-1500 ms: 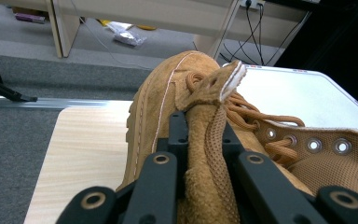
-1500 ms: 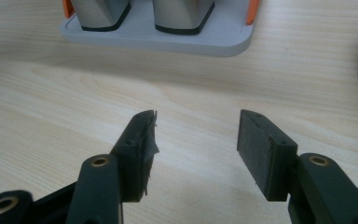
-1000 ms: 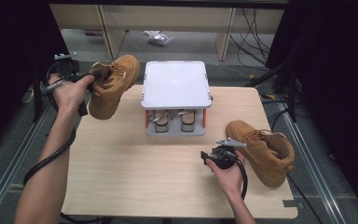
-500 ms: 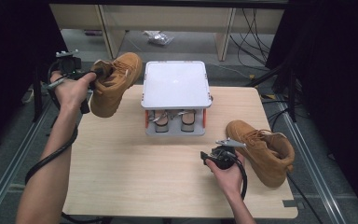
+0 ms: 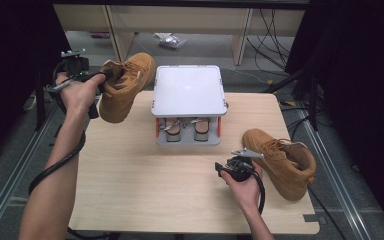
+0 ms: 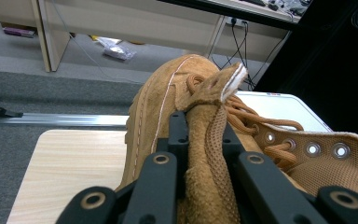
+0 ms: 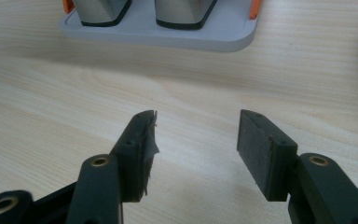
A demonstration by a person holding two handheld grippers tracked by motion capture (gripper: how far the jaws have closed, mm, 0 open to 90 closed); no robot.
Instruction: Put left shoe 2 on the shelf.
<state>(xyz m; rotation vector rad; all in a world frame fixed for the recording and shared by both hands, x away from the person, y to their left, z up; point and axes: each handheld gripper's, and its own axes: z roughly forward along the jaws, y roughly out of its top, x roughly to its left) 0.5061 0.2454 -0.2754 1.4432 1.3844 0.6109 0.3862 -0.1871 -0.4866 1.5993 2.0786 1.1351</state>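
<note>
Tan boot held aloft at the desk's far left corner

The boot [image 5: 125,85], clamped at its tongue by the left gripper [image 6: 200,140], hangs tilted, toe up toward the white stand [image 5: 187,90]; the right gripper [image 7: 196,140] rests on the desk [image 5: 145,185], jaws apart

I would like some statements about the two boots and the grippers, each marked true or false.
1. The left gripper is shut on a brown boot. True: its fingers pinch the boot's tongue.
2. That boot stands on the table. False: it is held up in the air at the table's left far corner.
3. The right gripper is open with nothing between its fingers. True.
4. The second boot lies under the white stand. False: it rests on the table at the right, beside the right gripper.
5. The right gripper holds a lace. False: it holds nothing.
</note>
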